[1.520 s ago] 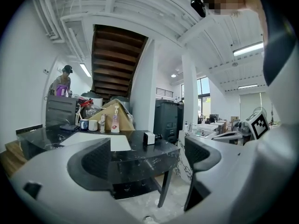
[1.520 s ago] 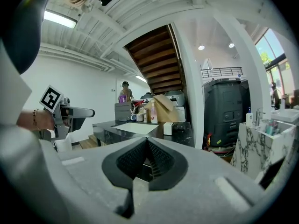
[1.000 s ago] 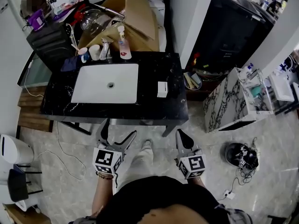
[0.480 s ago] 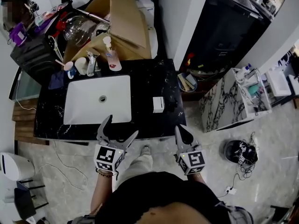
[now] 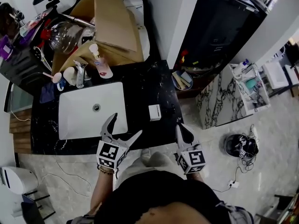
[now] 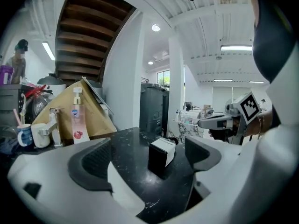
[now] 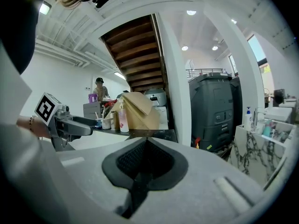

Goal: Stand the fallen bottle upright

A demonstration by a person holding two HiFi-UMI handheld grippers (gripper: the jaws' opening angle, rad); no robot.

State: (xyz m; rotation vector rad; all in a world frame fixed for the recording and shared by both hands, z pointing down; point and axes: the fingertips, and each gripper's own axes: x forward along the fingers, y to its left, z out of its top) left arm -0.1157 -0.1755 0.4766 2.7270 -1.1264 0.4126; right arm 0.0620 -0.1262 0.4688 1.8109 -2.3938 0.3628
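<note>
The left gripper (image 5: 125, 125) hangs over the near edge of the black marble bench (image 5: 140, 85), by the near right corner of the white sink (image 5: 84, 120). Its jaws stand wide apart with nothing held; its own view looks between them at a small black-and-white box (image 5: 154, 112) sitting on the bench further off, to the right of the sink. The right gripper (image 5: 181, 129) is at the near right corner of the bench, jaws pressed together and empty. The pump bottle (image 5: 101, 65) is at the far side of the bench, behind the sink and just right of the faucet (image 5: 80, 73). In the left gripper view it stands upright, pump on top, well apart from both grippers. Two cups (image 5: 69, 75) sit left of the faucet, and a tilted cardboard box (image 5: 110, 27) rises right behind the bottle.
</note>
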